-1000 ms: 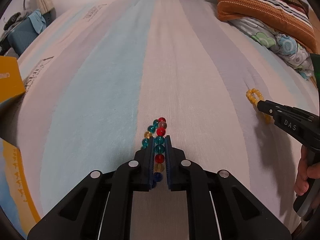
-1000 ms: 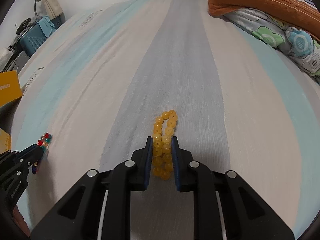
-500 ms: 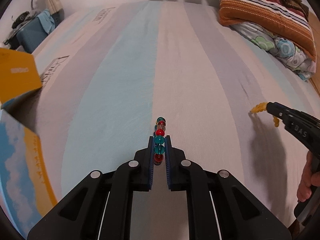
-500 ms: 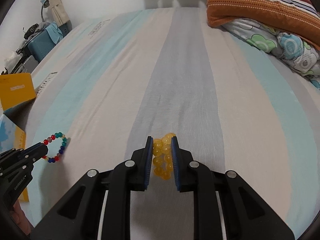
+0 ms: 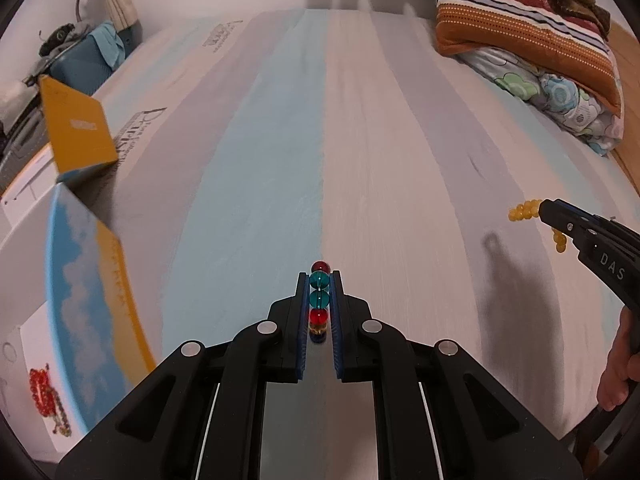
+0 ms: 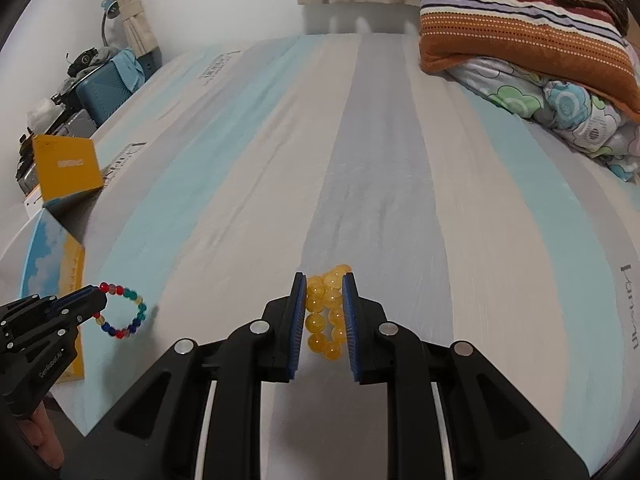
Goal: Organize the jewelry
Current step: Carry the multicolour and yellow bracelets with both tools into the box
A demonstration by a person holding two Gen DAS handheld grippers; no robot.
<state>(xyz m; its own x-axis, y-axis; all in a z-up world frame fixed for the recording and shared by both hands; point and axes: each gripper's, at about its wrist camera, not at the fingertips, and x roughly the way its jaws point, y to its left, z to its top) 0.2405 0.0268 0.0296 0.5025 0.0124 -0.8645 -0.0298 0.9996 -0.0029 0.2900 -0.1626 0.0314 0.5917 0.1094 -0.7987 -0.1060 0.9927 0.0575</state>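
Left wrist view is filled mostly by the striped bedsheet in pale blue, grey and cream [image 5: 280, 160], with the folded orange-and-red striped quilt [image 5: 520, 36] stacked on a floral blanket in the upper right of the frame. At the left edge sits the open cardboard box with a sky-blue and yellow printed wall [image 5: 92, 300], its yellow flap standing up behind it; a red beaded piece [image 5: 40, 388] already lies on its white floor at the lower left.

A second ago both bracelets were lying on the sheet; now both are off it, hanging in the air, and the box has slid into view much closer on my left. I judge that the pick-up is done and the carry to the box is under way.

My left gripper [image 5: 320, 292] is pinched tight on the bracelet of red, teal, blue and amber glass beads [image 5: 320, 300], low in the frame's centre; in the right wrist view its loop dangles free below the fingertips at lower left. My right gripper [image 6: 324, 300] is clamped on the doubled bracelet of translucent yellow round beads [image 6: 324, 312], centre bottom of its own frame, the strand bunched between the blue pads [image 6: 298, 320].

Next I likely swing left over the box.
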